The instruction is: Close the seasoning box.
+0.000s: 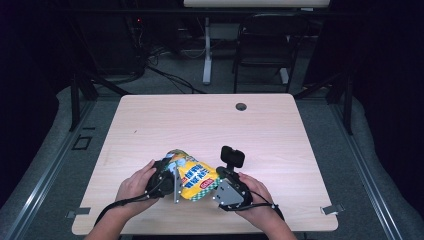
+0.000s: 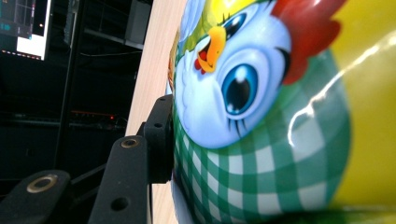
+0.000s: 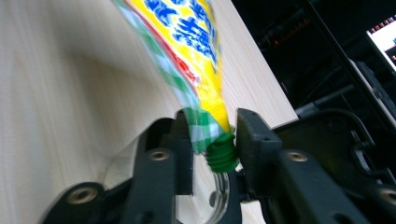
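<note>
Lying near the front edge of the pale wooden table [image 1: 150, 120], between the person's two hands, is a glossy yellow plastic refill pouch [image 1: 194, 177] printed with a cartoon chick, green-and-white checks and blue lettering. Its narrow end tapers to a small green threaded spout [image 3: 221, 156]. The left gripper [image 1: 167, 175] has the fat body of the pouch between its fairly wide-set jaws; in the left gripper view one black pad [image 2: 161, 140] presses flat against the checked film, which bulges around it, so the grip looks real though the opposite pad is hidden. The right gripper [image 3: 212, 147] stands at a middling width around the neck: its pads flank the spout and the pinched checked corner, close on both sides, yet whether they press is not clear.

My judgement is that this pouch will handle as a soft, sagging bag of liquid or paste: fairly weighty, slick on its shiny film, and apt to deform or squirt if squeezed hard in the middle. The stiffest, safest hold is the moulded spout and the welded seam beside it; the belly wants only a light steadying grip, with the table carrying the weight
</note>
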`<act>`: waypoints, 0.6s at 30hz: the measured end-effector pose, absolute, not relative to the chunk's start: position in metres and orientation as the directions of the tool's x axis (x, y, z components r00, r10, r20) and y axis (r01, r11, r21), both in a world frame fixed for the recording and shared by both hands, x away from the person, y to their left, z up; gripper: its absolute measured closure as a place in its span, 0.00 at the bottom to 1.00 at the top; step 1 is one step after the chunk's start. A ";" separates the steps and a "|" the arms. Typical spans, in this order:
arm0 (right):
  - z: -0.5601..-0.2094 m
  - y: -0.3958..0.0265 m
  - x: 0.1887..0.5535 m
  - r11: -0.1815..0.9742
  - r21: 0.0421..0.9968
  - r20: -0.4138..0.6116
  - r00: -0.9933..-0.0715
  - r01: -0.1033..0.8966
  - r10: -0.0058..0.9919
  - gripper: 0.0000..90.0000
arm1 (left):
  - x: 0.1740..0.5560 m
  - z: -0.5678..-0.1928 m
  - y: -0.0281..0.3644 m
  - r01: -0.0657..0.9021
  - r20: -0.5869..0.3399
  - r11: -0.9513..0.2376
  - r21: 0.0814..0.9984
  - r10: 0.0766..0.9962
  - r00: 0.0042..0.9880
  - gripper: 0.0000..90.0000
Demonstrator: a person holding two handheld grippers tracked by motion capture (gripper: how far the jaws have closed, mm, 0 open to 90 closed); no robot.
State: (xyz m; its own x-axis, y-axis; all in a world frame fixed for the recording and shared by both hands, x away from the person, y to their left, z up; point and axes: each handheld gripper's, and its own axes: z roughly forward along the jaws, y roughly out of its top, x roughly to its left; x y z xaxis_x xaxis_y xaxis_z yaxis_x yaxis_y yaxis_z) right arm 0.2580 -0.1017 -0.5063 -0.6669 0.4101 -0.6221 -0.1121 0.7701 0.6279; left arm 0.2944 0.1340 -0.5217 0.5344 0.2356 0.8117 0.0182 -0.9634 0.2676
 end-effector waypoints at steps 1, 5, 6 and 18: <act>-0.507 -0.101 0.257 0.772 0.625 -0.628 -0.663 -0.117 0.408 0.79 | 0.295 -0.521 0.134 0.018 0.812 -0.964 0.266 0.234 0.534 0.63; -0.507 -0.101 0.257 0.776 0.619 -0.634 -0.662 -0.124 0.400 0.79 | 0.294 -0.520 0.134 0.015 0.813 -0.966 0.257 0.225 0.537 0.63; -0.507 -0.101 0.257 0.777 0.617 -0.635 -0.663 -0.125 0.398 0.79 | 0.294 -0.520 0.134 0.014 0.813 -0.967 0.253 0.221 0.539 0.63; -0.511 -0.098 0.255 0.801 0.580 -0.670 -0.646 -0.147 0.366 0.79 | 0.296 -0.516 0.133 0.000 0.823 -0.979 0.204 0.171 0.541 0.63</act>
